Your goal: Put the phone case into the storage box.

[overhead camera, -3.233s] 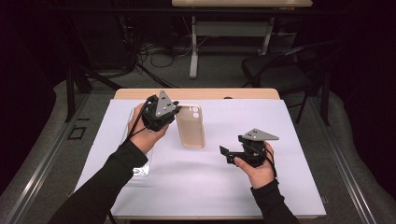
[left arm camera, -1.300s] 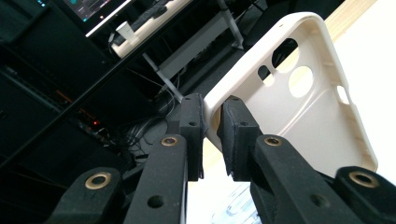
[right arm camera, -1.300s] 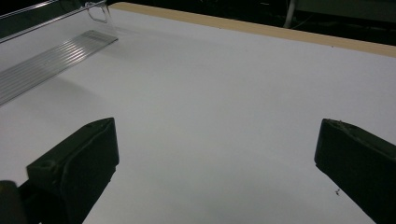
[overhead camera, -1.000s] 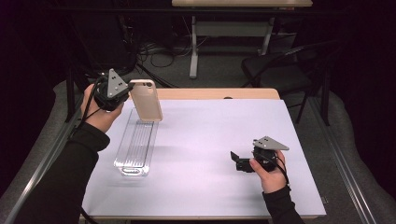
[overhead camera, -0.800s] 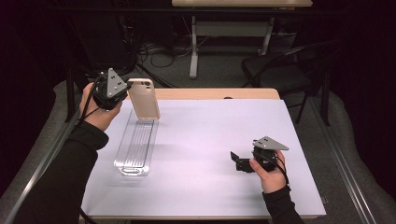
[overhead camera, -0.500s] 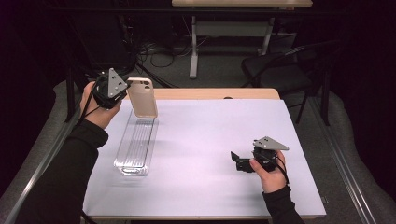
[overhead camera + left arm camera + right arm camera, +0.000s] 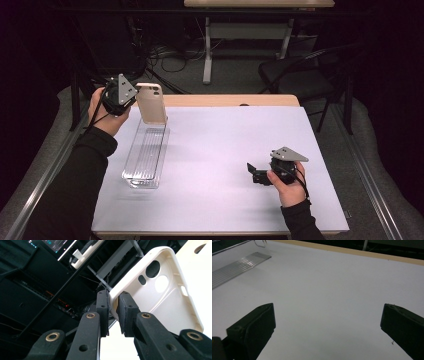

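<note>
No writing is legible on the phone case [image 7: 151, 103], pinched by the left gripper [image 7: 131, 98] above the table's [image 7: 225, 165] far-left corner; right gripper [image 7: 252, 171] jaws are spread.

A cream phone case [image 7: 151, 103], a clear ribbed tray [image 7: 145, 157], white table [image 7: 225, 150].

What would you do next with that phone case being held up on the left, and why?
Probably lower it a little further toward the clear tray. The left gripper pinches the cream phone case by one edge, hanging above the tray's far end and not yet inside. The right gripper rests open on the table, apart.
</note>
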### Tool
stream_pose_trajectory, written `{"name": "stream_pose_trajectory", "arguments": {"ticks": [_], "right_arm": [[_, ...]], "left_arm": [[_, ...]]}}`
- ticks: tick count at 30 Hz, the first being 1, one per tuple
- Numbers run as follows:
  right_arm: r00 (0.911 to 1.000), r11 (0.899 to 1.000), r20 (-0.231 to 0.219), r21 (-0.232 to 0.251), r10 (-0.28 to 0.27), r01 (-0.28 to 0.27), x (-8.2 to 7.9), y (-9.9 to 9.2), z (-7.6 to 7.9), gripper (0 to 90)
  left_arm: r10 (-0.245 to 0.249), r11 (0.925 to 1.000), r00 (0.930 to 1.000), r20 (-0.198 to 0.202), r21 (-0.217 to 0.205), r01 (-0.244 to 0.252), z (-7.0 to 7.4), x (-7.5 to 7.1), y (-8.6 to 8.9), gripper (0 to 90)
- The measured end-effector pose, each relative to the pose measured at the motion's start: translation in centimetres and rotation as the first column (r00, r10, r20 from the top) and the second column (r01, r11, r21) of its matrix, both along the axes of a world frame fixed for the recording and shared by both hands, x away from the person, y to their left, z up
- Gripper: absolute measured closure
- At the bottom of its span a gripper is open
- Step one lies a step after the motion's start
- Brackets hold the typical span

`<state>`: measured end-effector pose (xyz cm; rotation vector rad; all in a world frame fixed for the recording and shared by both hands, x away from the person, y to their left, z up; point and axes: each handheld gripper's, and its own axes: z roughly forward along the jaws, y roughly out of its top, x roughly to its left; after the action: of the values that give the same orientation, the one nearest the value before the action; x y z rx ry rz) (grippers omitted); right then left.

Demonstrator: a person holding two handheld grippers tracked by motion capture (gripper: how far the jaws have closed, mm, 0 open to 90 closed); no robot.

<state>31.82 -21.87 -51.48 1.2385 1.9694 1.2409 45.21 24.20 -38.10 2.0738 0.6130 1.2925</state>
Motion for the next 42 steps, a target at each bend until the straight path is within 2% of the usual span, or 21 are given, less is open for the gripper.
{"name": "stream_pose_trajectory", "arguments": {"ticks": [10,15,28,37,42], "right_arm": [[1.0000,1.000,-0.002,-0.002,0.003,-0.003,0.0,0.2,-0.1,0.0],[0.9999,1.000,-0.008,-0.005,0.006,-0.007,0.0,0.2,-0.2,0.0],[0.9998,1.000,-0.016,-0.009,0.008,-0.008,0.0,0.3,-0.4,0.2],[0.9997,1.000,-0.020,-0.011,0.011,-0.011,0.0,0.4,-0.6,0.3],[0.9996,1.000,-0.023,-0.011,0.013,-0.013,0.1,0.5,-0.7,0.4]], "left_arm": [[0.033,0.9994,0.9994,0.009,-0.008,-0.033,-1.2,0.9,0.9,80.4],[0.039,0.9992,0.9992,0.002,-0.009,-0.039,-1.9,1.4,1.1,80.4],[0.052,0.9987,0.9987,-0.003,0.002,-0.052,-4.1,2.4,0.8,80.4],[0.053,0.9985,0.9986,-0.008,-0.012,-0.053,-5.4,2.8,0.6,80.4],[0.054,0.9985,0.9985,-0.007,0.000,-0.054,-6.0,3.0,0.4,80.4]]}}
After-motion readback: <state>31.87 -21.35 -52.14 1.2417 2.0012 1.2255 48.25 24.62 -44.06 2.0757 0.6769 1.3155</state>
